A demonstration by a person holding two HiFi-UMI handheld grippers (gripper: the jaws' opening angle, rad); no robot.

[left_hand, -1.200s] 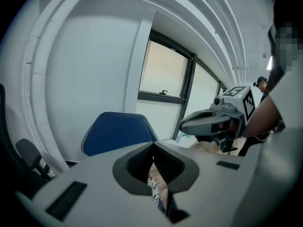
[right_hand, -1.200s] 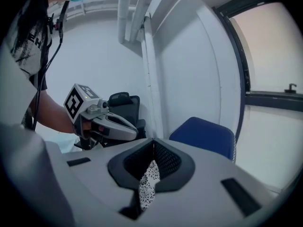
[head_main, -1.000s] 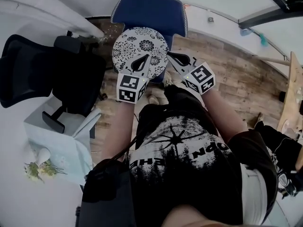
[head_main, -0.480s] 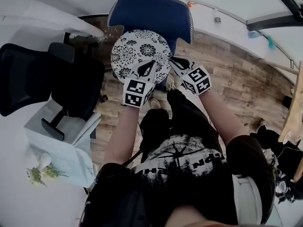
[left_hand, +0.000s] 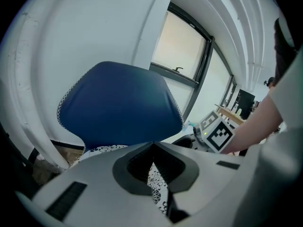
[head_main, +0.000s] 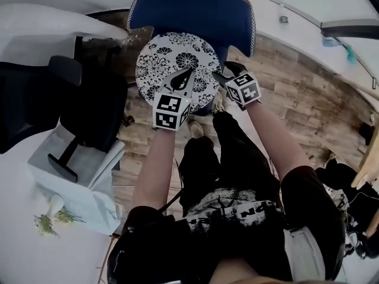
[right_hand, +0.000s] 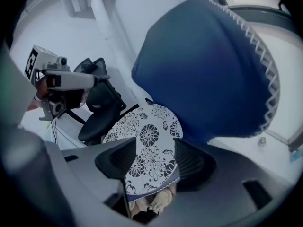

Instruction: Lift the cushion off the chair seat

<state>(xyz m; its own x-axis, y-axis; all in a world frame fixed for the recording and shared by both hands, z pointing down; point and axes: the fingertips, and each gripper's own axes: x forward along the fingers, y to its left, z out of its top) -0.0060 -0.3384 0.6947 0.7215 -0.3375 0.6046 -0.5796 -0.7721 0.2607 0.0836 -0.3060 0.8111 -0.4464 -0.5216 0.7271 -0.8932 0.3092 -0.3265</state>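
Observation:
A round cushion (head_main: 169,61) with a black-and-white flower print lies on the seat of the blue chair (head_main: 195,10). My left gripper (head_main: 185,74) reaches over the cushion's near edge. Its jaws meet at the tips with the printed fabric pinched in the slit between them (left_hand: 152,145). My right gripper (head_main: 224,74) is at the cushion's right edge and its jaws are opening. In the right gripper view the cushion (right_hand: 151,141) sits in the wide gap of the right gripper (right_hand: 155,151), and the pads stand clear of it. The chair's blue back (right_hand: 208,65) rises behind.
A black office chair (head_main: 35,93) stands to the left, beside a grey box (head_main: 77,152) and a white table with a small flower sprig (head_main: 47,218). Wooden floor (head_main: 296,99) spreads to the right. My own legs and shoes (head_main: 216,102) are just in front of the blue chair.
Both grippers and the cushion have come down onto the blue chair's seat. The right gripper, shut on the cushion's edge before, now stands wide.

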